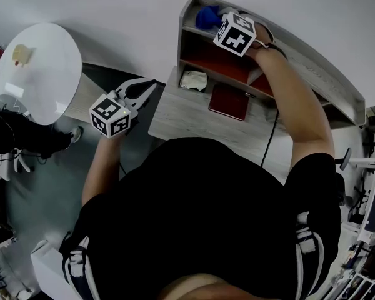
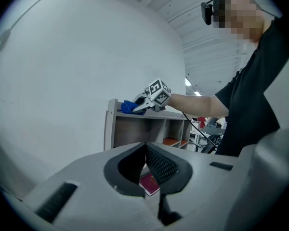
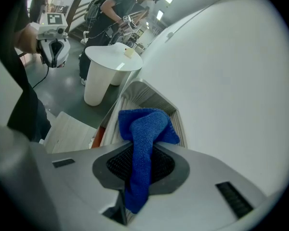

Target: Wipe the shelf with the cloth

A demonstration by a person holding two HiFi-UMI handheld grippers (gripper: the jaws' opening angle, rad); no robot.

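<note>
The right tool (image 3: 139,166) pinches the cloth (image 3: 143,129), whose bunched end rests on the shelf's (image 1: 322,77) top at 11 o'clock, so fabric, not plastic, meets the board. The left tool (image 2: 147,167), pressed together on nothing, hangs off the counter (image 1: 181,114) at 9 o'clock, probably just kept clear.

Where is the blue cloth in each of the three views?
Head view: cloth at top centre, on the shelf's top.
Left gripper view: cloth left of centre, on the shelf's top.
Right gripper view: cloth at centre, clamped in the right gripper.
Shared landmark: the shelf.
</note>
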